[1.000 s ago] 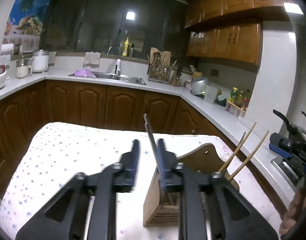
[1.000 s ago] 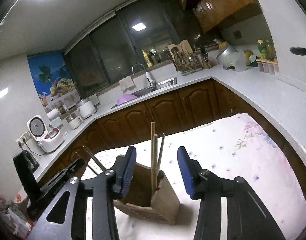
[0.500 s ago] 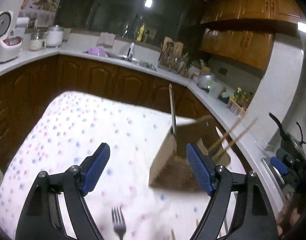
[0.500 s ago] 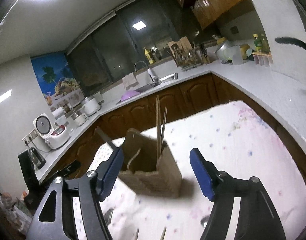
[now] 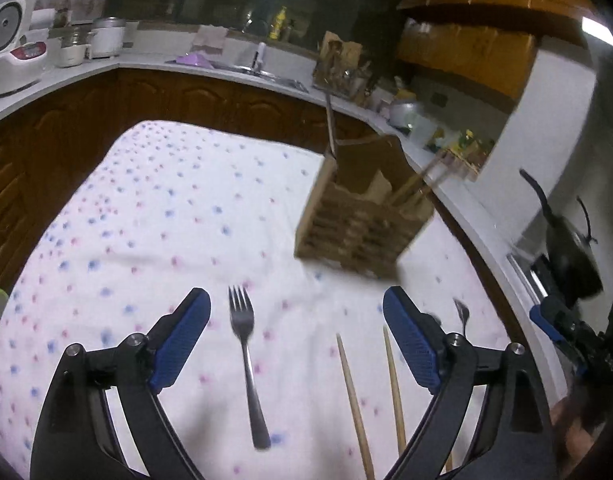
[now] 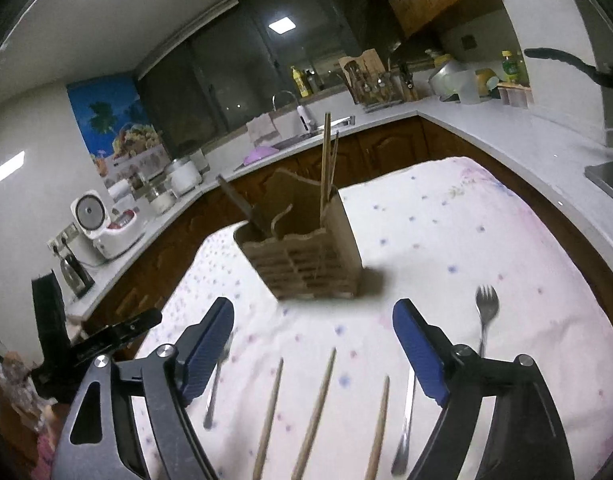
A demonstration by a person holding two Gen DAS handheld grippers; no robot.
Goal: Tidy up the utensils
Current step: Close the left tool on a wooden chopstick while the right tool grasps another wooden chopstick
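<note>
A wooden utensil holder stands upright on the spotted surface, with two chopsticks and a dark handle held in it. Near it, a fork, a spork and loose chopsticks are laid flat.

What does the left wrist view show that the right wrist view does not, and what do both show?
Only the left wrist view shows the left tool, open over a fork in full, with two loose chopsticks.

Only the right wrist view shows the right tool, open, three loose chopsticks and a second fork in full.

Both show the wooden holder with two chopsticks standing in it, on the dotted tablecloth.
</note>
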